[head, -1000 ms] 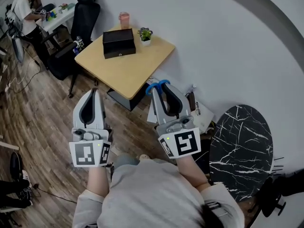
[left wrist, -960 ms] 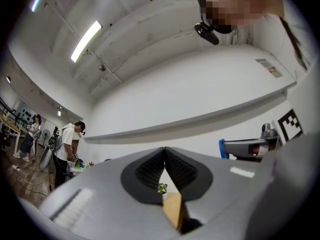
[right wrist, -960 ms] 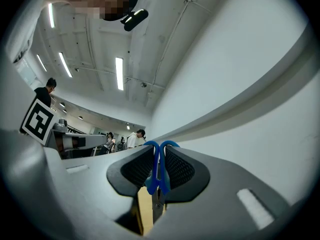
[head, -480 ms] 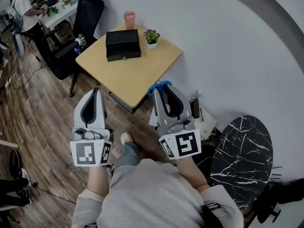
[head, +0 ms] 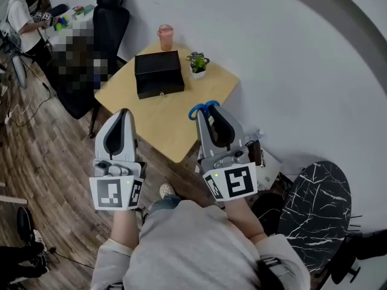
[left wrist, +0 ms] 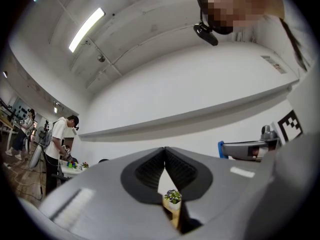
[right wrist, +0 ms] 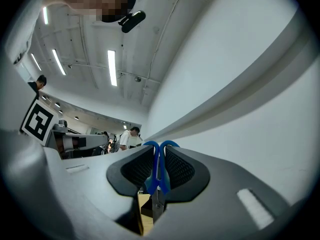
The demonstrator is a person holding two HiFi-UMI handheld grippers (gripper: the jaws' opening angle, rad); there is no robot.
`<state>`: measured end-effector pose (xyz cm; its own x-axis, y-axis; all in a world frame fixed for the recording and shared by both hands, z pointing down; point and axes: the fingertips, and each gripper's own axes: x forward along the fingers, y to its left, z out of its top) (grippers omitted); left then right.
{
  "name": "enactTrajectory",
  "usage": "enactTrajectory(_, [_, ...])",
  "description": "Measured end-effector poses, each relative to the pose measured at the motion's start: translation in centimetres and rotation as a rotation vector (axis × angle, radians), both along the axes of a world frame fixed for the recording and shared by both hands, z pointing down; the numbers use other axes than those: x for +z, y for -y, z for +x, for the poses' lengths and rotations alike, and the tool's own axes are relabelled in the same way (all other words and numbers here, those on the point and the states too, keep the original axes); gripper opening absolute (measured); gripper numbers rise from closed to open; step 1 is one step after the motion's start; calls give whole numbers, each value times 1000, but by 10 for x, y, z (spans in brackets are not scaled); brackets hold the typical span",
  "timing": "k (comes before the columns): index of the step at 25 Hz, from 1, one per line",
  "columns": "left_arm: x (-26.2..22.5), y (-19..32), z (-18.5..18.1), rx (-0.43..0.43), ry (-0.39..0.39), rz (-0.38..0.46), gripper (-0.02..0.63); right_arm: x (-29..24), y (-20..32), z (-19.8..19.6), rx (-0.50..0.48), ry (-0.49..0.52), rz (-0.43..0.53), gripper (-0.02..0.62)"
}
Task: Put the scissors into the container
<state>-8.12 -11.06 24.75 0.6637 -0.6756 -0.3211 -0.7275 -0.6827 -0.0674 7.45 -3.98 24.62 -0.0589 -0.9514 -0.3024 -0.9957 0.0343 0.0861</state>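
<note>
My right gripper [head: 204, 111] is shut on blue-handled scissors [head: 202, 109], whose handles poke out past the jaw tips; in the right gripper view the scissors [right wrist: 157, 174] sit pinched between the pads, blades pointing down. My left gripper [head: 123, 113] is shut with nothing in it, its tips touching in the left gripper view [left wrist: 164, 149]. A black box-shaped container [head: 159, 74] with its lid closed lies on the wooden table [head: 163, 116], ahead of both grippers. Both grippers hover over the table's near edge.
A small potted plant [head: 198, 62] and a pink cup [head: 165, 36] stand at the table's far side by the white wall. A black office chair [head: 110, 26] is at the left. A black marble round table [head: 317, 204] is at lower right. A person [head: 18, 18] stands far left.
The view has advanced toward the wooden table: the table and black container sit lower and closer to both grippers. The scissors stay held in my right gripper.
</note>
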Motion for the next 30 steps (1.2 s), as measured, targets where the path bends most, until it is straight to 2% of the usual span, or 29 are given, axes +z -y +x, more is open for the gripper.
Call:
enactTrajectory(12, [5,90,17,81,12,-1,58,7,83,9,63,25,-11,75])
enactTrajectory(20, [25,128,35,102,25,-51,58,18,115,24,83,30,-47,75])
enactTrajectory(25, [31,145,52,89,37,-61,58,23,140,39,53,20,-68,75])
enactTrajectory(30, [27,169,66,38,33,-59,58,24,175,52,-16,3,-94,75])
